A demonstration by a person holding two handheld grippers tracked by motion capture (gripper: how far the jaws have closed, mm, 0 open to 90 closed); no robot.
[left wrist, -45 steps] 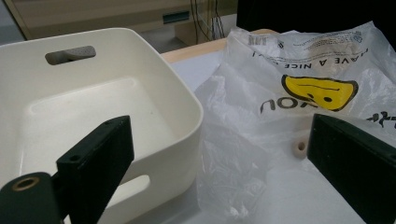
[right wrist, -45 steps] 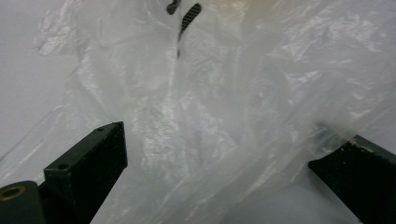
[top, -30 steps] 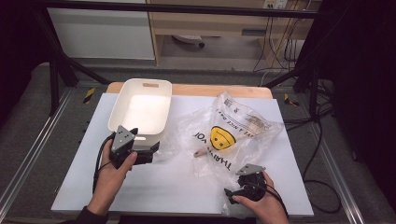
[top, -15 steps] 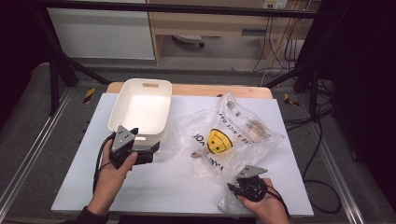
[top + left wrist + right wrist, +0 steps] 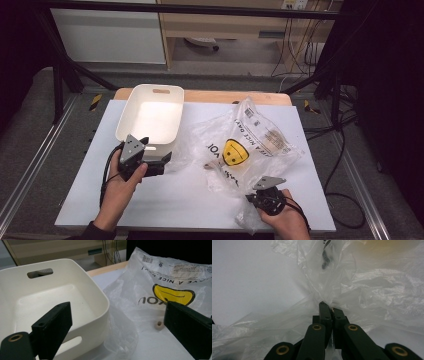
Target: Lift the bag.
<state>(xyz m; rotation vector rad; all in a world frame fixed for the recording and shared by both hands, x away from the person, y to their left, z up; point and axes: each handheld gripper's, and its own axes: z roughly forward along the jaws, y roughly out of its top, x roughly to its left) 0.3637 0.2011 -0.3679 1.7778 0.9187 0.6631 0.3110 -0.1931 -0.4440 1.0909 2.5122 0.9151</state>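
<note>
1. Plastic bag [image 5: 250, 145] lies crumpled on the desk [image 5: 170, 200], centre-right, its near edge reaching your right hand.
2. Your right gripper [image 5: 329, 308]: jaws have just been closing and now pinch the bag's near edge.
3. Your left gripper [image 5: 162, 161]: jaws wide, holding nothing, at the near rim of the white tub [image 5: 150, 117], left of the bag.

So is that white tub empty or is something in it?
Empty: the white tub shows only its bare floor from above, and likewise in the left gripper view.

Left claw [image 5: 162, 162], held low in the left hand [image 5: 120, 182], stands wide open; right claw [image 5: 329, 308] has just been closing, apparently pinching film.
</note>
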